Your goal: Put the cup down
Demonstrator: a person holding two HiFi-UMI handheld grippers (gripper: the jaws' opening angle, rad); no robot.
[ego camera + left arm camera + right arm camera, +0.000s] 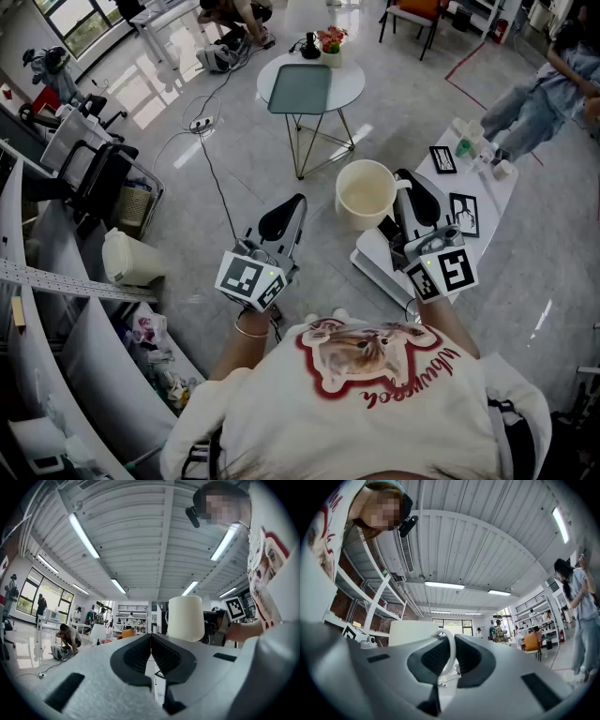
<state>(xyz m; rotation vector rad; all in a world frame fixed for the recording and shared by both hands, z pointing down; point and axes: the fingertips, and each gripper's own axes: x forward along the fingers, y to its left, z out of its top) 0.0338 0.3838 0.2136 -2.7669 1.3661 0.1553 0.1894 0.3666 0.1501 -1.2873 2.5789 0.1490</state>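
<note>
A cream cup point(364, 195) hangs in the air in front of me, open side up and empty. My right gripper point(404, 182) is shut on its thin white handle point(451, 652), which runs between the two dark pads, with the cup body point(410, 633) to the left of the jaws. In the left gripper view the cup point(186, 618) shows beyond the jaws, held from the right. My left gripper point(294, 203) is beside the cup on its left, apart from it. Its jaws point(150, 638) are pressed together with nothing between them.
A white low table point(489, 192) with marker cards and small bottles lies just right of and below the cup. A round table point(352, 84) bearing a grey tray stands farther ahead. A person point(544, 94) stands at the right. Shelving and a white jug point(129, 259) line the left.
</note>
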